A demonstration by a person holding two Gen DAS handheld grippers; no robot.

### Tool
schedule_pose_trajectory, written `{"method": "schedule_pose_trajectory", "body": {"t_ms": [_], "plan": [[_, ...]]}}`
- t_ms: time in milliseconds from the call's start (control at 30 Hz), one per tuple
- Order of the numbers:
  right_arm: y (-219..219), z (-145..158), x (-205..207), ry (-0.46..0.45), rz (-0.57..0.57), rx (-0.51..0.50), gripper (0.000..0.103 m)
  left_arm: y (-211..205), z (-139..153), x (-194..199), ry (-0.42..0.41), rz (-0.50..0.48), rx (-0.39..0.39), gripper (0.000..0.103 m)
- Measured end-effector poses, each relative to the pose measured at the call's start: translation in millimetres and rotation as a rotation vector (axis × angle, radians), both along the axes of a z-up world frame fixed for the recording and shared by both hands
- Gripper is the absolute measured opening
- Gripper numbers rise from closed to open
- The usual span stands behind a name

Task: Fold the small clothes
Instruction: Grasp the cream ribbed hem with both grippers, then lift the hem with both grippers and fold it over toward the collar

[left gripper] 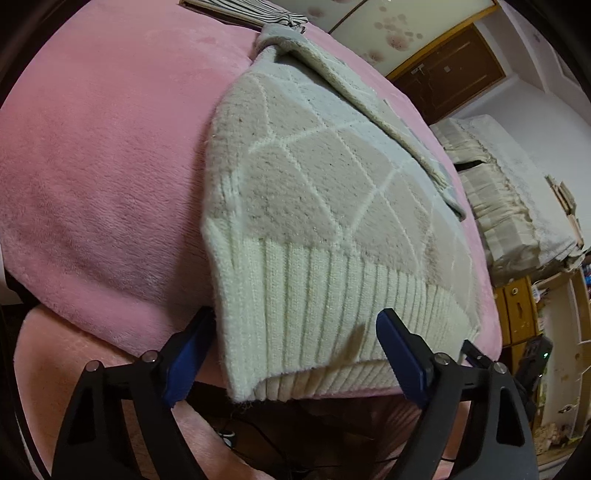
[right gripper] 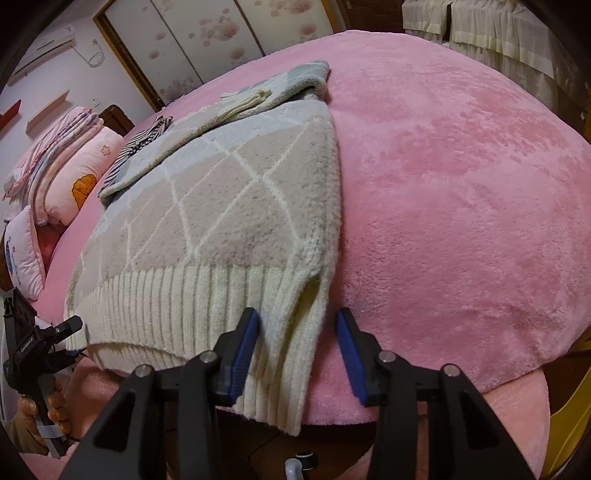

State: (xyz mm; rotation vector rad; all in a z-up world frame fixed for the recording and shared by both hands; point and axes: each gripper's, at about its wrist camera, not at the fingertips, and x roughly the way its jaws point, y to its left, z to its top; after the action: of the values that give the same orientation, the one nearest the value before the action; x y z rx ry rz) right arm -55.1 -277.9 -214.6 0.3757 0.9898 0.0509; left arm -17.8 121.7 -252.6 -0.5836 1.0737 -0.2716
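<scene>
A cream and beige diamond-knit sweater (left gripper: 317, 192) (right gripper: 229, 206) lies flat on the pink bed (left gripper: 103, 166), its ribbed hem hanging over the near edge. One sleeve (left gripper: 369, 103) (right gripper: 258, 99) is folded across its upper part. My left gripper (left gripper: 295, 354) stands open and wide, straddling the hem's left corner, with its pads (left gripper: 188, 362) not pressing the knit. My right gripper (right gripper: 295, 350) is open around the hem's right corner; the left pad (right gripper: 240, 354) touches the knit, the right pad stands clear of it. A hand (right gripper: 55, 410) holds the left gripper's handle.
A striped cloth (left gripper: 258, 11) (right gripper: 144, 140) lies beyond the sweater's top. Pillows and folded quilts (right gripper: 74, 177) are piled at the bed's head. A covered stack of bedding (left gripper: 509, 206) and wooden cabinets (left gripper: 517, 314) stand beside the bed. The bed's rounded edge (right gripper: 406, 391) runs just below the grippers.
</scene>
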Motion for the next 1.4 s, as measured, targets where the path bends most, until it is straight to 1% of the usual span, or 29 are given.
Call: {"method": "schedule_pose_trajectory", "body": {"t_ms": [100,200,233,400,533,567,600,667,700,733,767,867,1000,1133,1233,1300,1400], "plan": [[3,1,0,-0.006,0.020,0.012,0.033,3,-3,-1,0.002,0.013,-0.040,0.085],[5,0,2,-0.004,0.030,0.015,0.029,8,-5,-2,0.014,0.018,-0.050,0.074],[6,0,2,-0.003,0.032,0.017,0.028,9,-6,-2,0.020,0.020,-0.051,0.068],[7,-1,4,0.006,0.031,0.012,0.029,16,-7,-2,0.028,0.023,-0.072,0.067],[9,-1,4,0.004,0.035,0.000,0.030,13,-6,-1,0.032,0.006,-0.061,0.067],[10,-1,4,0.006,0.040,0.000,0.030,12,-6,-1,0.034,0.002,-0.054,0.064],[10,-2,4,0.008,0.044,0.001,0.029,11,-6,0,0.038,-0.003,-0.047,0.059],[11,-2,4,0.008,0.054,0.007,0.021,9,-8,1,0.054,-0.025,-0.061,0.034],[13,-3,5,0.009,0.061,0.012,0.012,7,-9,1,0.067,-0.039,-0.075,0.029],[14,-3,5,0.009,0.068,0.012,0.010,5,-10,1,0.075,-0.049,-0.085,0.018],[16,-1,4,0.005,0.073,0.002,0.010,3,-10,1,0.081,-0.058,-0.090,0.013],[17,4,2,-0.006,0.083,0.004,0.009,1,-7,0,0.086,-0.069,-0.084,0.011],[8,18,-3,-0.037,0.092,0.064,0.008,7,-8,0,0.109,-0.044,-0.147,0.009],[3,34,-5,-0.072,0.111,0.093,0.008,4,-9,3,0.131,-0.028,-0.171,0.009],[0,48,-2,-0.103,0.124,0.133,0.008,8,-9,6,0.148,-0.005,-0.233,0.008],[-1,57,1,-0.126,0.129,0.173,0.007,8,-3,9,0.135,0.001,-0.271,0.008],[-5,74,11,-0.168,0.132,0.246,0.007,8,20,16,0.068,0.009,-0.336,0.008]]}}
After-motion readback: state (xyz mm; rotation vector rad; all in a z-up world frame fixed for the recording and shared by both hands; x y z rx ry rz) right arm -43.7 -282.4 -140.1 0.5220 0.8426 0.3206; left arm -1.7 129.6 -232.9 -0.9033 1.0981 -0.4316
